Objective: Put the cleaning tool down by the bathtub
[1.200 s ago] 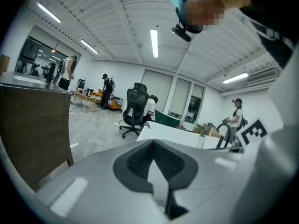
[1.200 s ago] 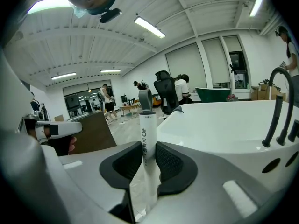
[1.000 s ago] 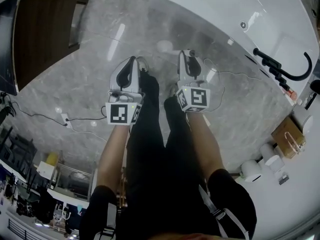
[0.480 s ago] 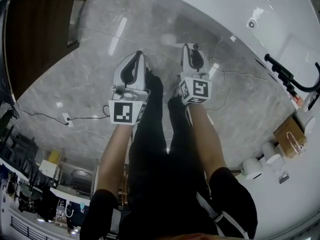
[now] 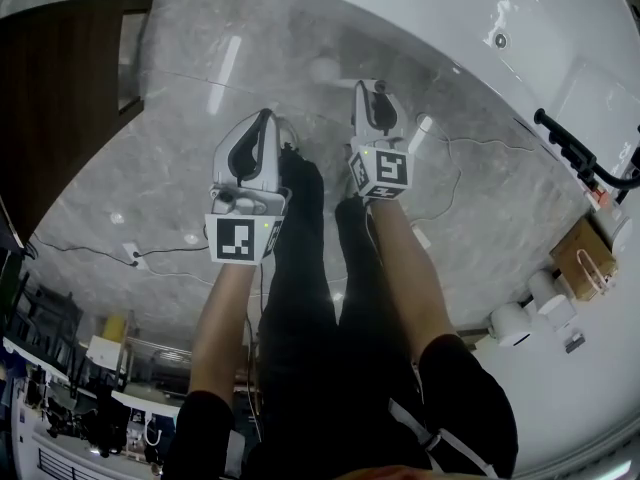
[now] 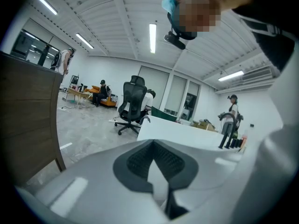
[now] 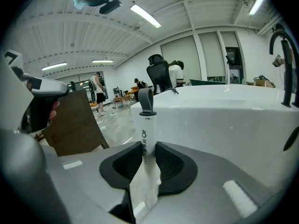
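- A large open workroom, like a lab or office hall: long strip lights (image 6: 153,38) overhead, an office chair (image 6: 132,104), people (image 6: 101,91) sitting far behind.
- One part is arranged as a bathroom: white bathtub (image 5: 400,8), black faucet (image 5: 580,153), marble-look floor (image 5: 170,158).
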Available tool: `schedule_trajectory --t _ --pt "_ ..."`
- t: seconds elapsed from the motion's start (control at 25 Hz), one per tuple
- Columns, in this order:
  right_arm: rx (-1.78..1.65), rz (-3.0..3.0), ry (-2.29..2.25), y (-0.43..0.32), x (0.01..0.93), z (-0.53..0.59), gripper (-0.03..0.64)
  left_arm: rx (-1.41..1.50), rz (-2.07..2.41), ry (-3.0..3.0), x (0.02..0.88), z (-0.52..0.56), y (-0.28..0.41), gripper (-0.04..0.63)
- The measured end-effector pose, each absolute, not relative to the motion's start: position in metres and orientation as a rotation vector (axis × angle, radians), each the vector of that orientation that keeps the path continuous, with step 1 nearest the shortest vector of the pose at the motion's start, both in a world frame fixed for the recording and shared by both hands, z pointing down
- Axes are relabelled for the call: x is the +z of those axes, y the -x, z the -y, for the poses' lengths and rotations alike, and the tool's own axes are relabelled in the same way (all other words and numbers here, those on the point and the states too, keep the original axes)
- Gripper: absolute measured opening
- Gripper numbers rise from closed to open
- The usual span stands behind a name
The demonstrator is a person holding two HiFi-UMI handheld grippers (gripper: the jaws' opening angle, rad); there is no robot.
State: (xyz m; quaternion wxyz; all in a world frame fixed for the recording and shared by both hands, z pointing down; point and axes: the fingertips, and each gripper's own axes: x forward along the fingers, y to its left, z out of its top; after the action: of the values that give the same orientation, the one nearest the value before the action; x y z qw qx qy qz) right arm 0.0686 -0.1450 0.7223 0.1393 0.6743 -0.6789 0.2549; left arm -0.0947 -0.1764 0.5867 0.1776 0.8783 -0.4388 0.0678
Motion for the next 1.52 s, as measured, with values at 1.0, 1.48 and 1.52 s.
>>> schedule_trajectory --t 1.0,1.48,1.52 --pt "0.824 1.811 -1.890 -0.071 0.841 0.145 0.091 0.195 1.199 -2.458 0.632 0.194 0.093 0.008" --pt "0.845 1.806 -1.884 -0.074 0.852 0.156 0.091 0.173 1.214 -2.450 0.630 0.199 0.095 0.008" --pt "0.848 1.803 -1.887 -0.076 0.853 0.157 0.091 0.171 1.214 -2.450 0.630 0.199 0.095 0.008"
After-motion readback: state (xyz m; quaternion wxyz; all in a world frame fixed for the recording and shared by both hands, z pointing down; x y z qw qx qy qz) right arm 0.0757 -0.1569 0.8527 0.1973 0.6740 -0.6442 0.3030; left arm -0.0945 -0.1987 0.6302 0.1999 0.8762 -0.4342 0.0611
